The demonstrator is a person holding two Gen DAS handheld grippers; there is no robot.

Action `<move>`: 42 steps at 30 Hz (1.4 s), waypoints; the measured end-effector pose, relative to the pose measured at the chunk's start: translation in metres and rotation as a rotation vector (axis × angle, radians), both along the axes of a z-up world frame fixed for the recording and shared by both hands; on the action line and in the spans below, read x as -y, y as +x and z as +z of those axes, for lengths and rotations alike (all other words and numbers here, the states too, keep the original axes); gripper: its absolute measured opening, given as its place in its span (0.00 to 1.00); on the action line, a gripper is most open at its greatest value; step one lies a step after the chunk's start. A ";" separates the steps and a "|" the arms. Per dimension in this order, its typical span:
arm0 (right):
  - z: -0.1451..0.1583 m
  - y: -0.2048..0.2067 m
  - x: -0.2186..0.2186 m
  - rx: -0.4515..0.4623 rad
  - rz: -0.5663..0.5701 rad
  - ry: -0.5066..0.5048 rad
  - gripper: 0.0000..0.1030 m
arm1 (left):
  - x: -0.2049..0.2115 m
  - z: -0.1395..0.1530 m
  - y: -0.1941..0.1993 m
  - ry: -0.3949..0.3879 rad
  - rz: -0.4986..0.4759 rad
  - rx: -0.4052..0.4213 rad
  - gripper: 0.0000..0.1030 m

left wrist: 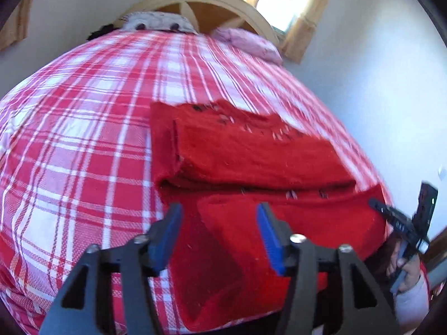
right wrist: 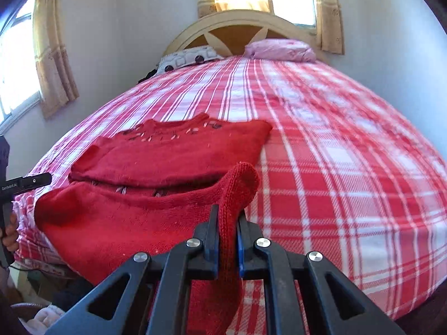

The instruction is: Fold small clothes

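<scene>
Red sweater (right wrist: 167, 150) lies on plaid bedspread (right wrist: 349, 167) at foot end, well short of headboard (right wrist: 237, 25), long axis across bed, upper half already doubled.
Hem runs between both tools.
Right gripper (right wrist: 227, 223) pinches right hem corner, lifted.
Left gripper (left wrist: 219, 220) spread, nothing pinched, left hem corner lying between pads; likely next grab.

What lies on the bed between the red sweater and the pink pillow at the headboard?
Only bare checked bedcover lies there. The right wrist view shows it best: nothing rests between the red sweater and the pink pillow.
</scene>
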State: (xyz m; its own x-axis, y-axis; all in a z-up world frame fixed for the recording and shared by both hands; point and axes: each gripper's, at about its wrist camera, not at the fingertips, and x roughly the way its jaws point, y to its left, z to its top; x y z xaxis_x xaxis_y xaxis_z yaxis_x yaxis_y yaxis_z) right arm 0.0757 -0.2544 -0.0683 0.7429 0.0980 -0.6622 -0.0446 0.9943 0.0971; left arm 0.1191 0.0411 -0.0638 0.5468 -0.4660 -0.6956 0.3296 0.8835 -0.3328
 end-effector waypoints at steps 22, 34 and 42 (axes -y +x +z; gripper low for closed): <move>0.041 -0.004 -0.006 0.067 0.073 0.149 0.08 | 0.006 0.016 0.002 -0.143 -0.062 -0.031 0.10; 0.055 0.028 -0.018 0.061 0.109 0.044 0.08 | 0.015 0.037 0.034 -0.039 -0.079 -0.001 0.32; 0.026 0.020 0.000 -0.003 0.069 0.126 0.08 | 0.037 -0.017 0.044 0.123 -0.108 -0.083 0.78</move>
